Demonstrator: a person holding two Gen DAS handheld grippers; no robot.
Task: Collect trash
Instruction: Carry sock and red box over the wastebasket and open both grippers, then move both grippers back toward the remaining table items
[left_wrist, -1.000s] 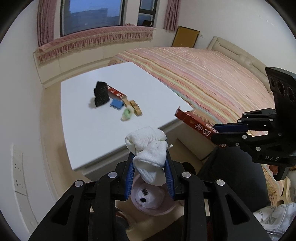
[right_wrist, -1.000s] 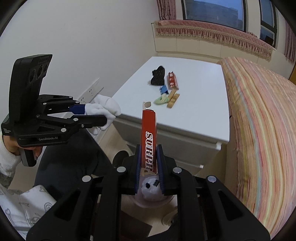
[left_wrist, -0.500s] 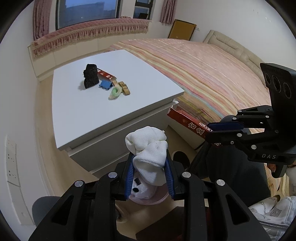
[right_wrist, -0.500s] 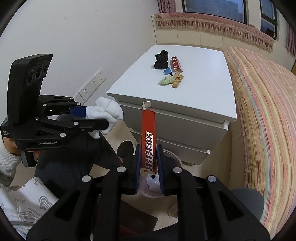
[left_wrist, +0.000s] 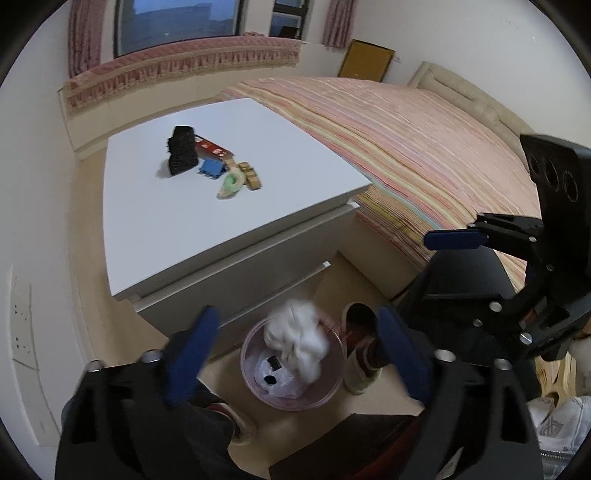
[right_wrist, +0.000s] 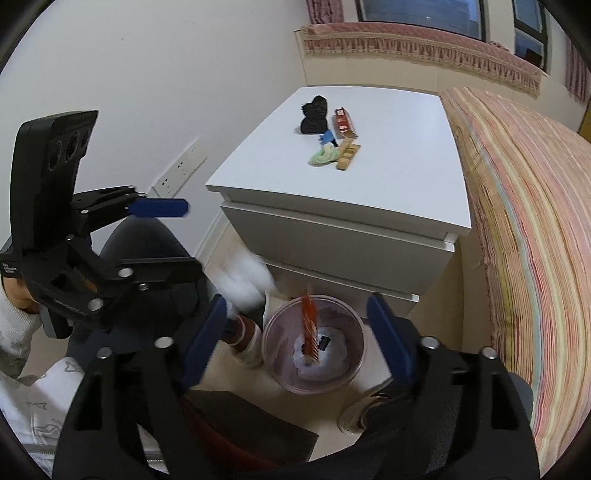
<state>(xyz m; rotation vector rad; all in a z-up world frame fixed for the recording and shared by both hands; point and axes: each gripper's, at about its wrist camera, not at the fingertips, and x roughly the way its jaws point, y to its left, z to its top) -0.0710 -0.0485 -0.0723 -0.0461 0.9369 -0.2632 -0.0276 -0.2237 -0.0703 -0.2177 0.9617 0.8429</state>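
Observation:
A small pink bin (left_wrist: 325, 391) (right_wrist: 347, 376) stands on the floor in front of the white drawer unit (left_wrist: 155, 206) (right_wrist: 388, 155). My left gripper (left_wrist: 295, 350) is open above it; the white crumpled wad (left_wrist: 299, 336) (right_wrist: 243, 284) is blurred in mid-air over the bin. My right gripper (right_wrist: 295, 339) is open; the red box (right_wrist: 309, 325) is blurred, end down into the bin. On the unit's top lie a black piece (left_wrist: 181, 151) (right_wrist: 314, 114), a red packet (left_wrist: 212, 147) (right_wrist: 343, 122), a blue piece (left_wrist: 211, 169), a green wad (left_wrist: 232, 184) (right_wrist: 323, 157) and a tan packet (left_wrist: 249, 175) (right_wrist: 349, 155).
A striped bed (left_wrist: 424, 147) (right_wrist: 524, 221) runs along the unit's right side. A wall with sockets (right_wrist: 181, 166) is on the left. A foot in a shoe (left_wrist: 360, 354) (right_wrist: 247, 343) stands right beside the bin. A window sill with a pink frill (left_wrist: 177, 70) is behind.
Both grippers have opened over the bin. The white wad has left my left gripper and the red box has left my right gripper; both are dropping.

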